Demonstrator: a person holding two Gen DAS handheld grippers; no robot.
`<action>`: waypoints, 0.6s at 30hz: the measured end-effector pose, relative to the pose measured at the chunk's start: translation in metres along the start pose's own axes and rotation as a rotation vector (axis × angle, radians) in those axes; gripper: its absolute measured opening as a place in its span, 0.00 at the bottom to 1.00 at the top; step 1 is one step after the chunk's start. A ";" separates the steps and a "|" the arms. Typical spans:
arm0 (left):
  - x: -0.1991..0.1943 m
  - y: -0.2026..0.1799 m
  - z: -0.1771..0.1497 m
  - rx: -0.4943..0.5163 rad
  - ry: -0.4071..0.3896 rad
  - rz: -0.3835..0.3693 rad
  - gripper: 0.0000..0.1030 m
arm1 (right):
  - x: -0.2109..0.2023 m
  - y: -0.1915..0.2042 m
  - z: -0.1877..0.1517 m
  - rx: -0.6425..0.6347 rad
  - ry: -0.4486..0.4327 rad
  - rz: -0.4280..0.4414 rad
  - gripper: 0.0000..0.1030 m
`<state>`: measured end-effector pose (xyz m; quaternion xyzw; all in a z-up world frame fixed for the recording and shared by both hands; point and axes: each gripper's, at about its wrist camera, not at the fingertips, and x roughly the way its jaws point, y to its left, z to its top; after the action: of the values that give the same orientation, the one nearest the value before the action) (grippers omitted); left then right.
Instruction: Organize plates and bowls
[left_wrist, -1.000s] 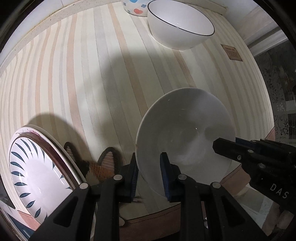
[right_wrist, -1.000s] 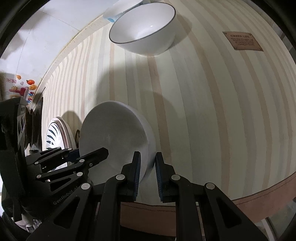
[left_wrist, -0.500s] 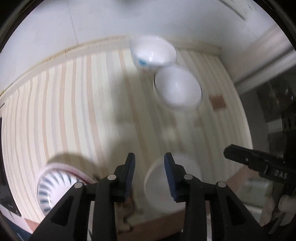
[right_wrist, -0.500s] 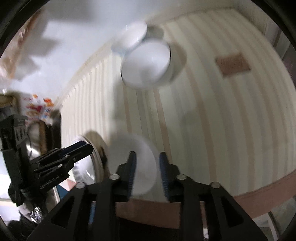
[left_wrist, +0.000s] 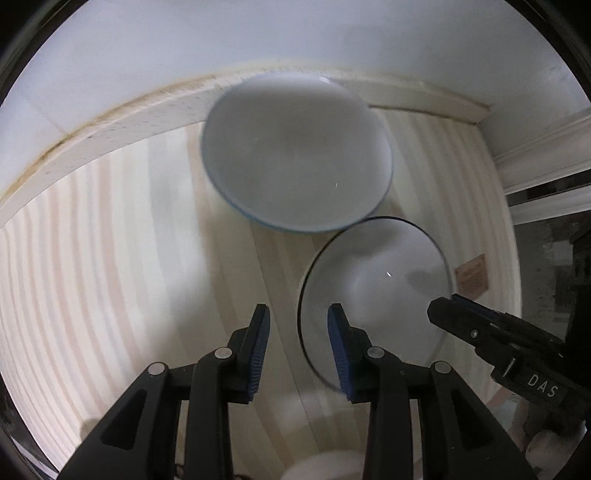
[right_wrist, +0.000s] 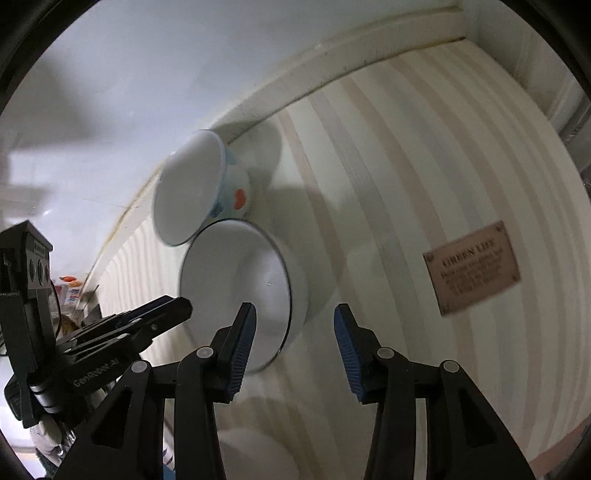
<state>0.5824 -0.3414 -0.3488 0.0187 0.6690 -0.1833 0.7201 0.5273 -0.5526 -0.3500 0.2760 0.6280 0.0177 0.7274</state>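
A white bowl with a thin black rim (left_wrist: 376, 295) (right_wrist: 240, 291) sits on the striped tablecloth. Behind it, by the wall, stands a white bowl with coloured dots and a blue rim (left_wrist: 295, 155) (right_wrist: 199, 192), touching or nearly touching it. My left gripper (left_wrist: 298, 349) is open and empty, its jaws straddling the black-rimmed bowl's left rim. My right gripper (right_wrist: 293, 345) is open and empty, its jaws straddling that bowl's right side; it also shows in the left wrist view (left_wrist: 461, 314). The plain white bowl (left_wrist: 325, 465) (right_wrist: 255, 454) lies low at the near edge, mostly hidden.
The striped tablecloth (left_wrist: 110, 295) covers the table, ending at a white wall (left_wrist: 258, 33) at the back. A brown label patch (right_wrist: 472, 266) is sewn on the cloth to the right. Clutter shows at the far left (right_wrist: 70, 288).
Both grippers let go of the plain white bowl, opened, and moved forward across the table to the black-rimmed bowl near the wall. The patterned plate has left the view.
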 end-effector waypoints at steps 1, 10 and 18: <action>0.003 -0.001 0.001 0.008 -0.002 -0.001 0.24 | 0.006 0.002 0.002 0.001 0.005 -0.009 0.41; 0.006 -0.016 -0.001 0.054 -0.011 0.009 0.16 | 0.024 0.012 0.010 -0.027 0.010 -0.030 0.11; -0.019 -0.016 -0.017 0.051 -0.037 -0.004 0.16 | 0.014 0.023 0.002 -0.044 0.011 -0.024 0.12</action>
<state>0.5609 -0.3474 -0.3289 0.0324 0.6508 -0.2021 0.7311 0.5399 -0.5284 -0.3525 0.2523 0.6348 0.0243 0.7300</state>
